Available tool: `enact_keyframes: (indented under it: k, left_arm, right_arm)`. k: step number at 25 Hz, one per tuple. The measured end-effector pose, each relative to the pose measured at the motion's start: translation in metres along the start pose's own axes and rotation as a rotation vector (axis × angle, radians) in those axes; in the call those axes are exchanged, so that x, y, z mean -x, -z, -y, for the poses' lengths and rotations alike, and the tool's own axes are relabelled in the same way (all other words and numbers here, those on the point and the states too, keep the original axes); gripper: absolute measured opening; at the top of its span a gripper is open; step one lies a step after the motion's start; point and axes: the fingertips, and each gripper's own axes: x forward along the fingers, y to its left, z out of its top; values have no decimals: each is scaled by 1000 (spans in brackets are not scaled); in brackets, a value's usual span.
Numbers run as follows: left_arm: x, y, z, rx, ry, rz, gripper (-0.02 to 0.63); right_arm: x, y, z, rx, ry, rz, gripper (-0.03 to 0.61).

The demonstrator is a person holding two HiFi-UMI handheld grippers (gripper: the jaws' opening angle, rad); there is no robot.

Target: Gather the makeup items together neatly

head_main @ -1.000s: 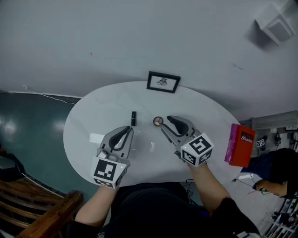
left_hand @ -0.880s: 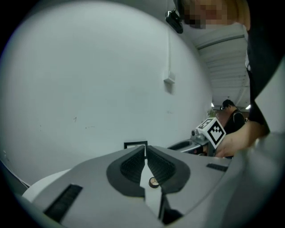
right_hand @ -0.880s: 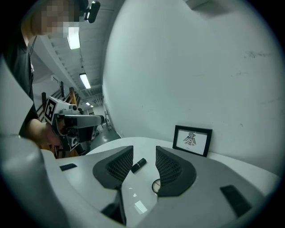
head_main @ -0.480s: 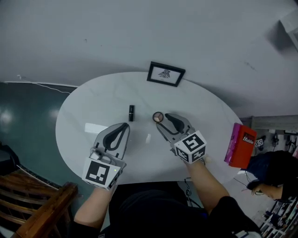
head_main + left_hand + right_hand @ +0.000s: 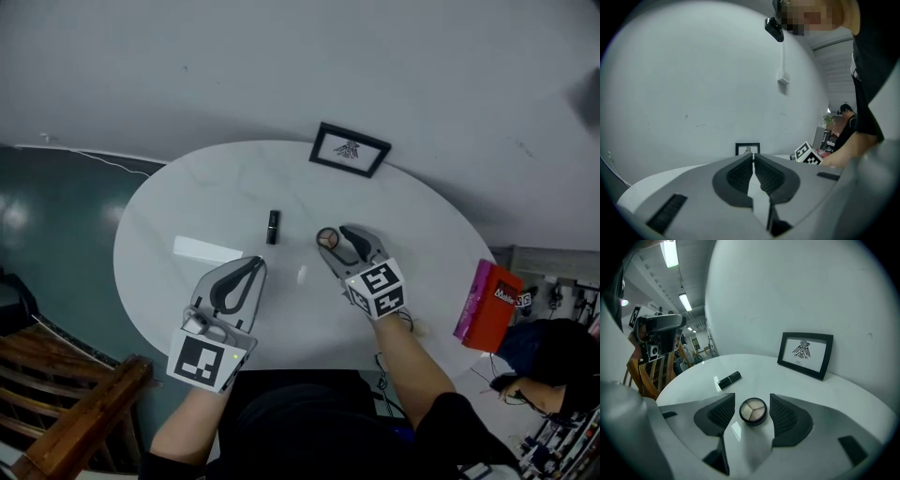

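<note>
On the head view, the L forearm comes up from lower left. L gripper (image 5: 254, 264) sits low over the table (image 5: 225, 192) near its front edge, nose aimed up-frame, marker cube nearest the person. Its jaws look closed w/ nothing btwn them. R forearm reaches in from bottom centre. R gripper (image 5: 335, 240) tilts down, nose up-left, tips either side of the compact (image 5: 326, 238). Whether the pads touch it can't be told from here. Lipstick (image 5: 273, 226) lies left of the compact, apart from it. Frame (image 5: 350, 150) stands at the far edge.

Left gripper view: L gripper (image 5: 753, 158) has its jaws pressed together along a thin seam, holding nothing. Its grey body hides the near table. Frame (image 5: 747, 149) peeks just above the tips, and the R gripper's marker cube shows at right.

Right gripper view: R gripper (image 5: 753, 398) has its jaws wide apart, having just been opening. Compact (image 5: 753, 410) rests on the table btwn the pads w/ a slim gap each side, so it isn't gripped. Lipstick (image 5: 728, 379) lies beyond the left jaw. Frame (image 5: 805, 354) stands further back on the right.
</note>
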Motion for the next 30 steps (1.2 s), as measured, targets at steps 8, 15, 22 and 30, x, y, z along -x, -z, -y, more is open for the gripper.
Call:
enact_keyframes:
  k: [8,15,22,30]
  left_arm:
    - [11,-5,-4,13,-15,-1,21]
    - [25,-6,-7,30,-34,7,21]
    - [36,-1,-8,54,-30,9,21]
    - [50,6,-21,77,-65,9,21]
  right_arm:
    - [-19,17,-2,61,30,-90,213]
    - [-21,28,3,93,93,-153,210]
    - [-16,-2,-6,117,88,-83,210]
    - [-38,-27,-24,142,35,-65,210]
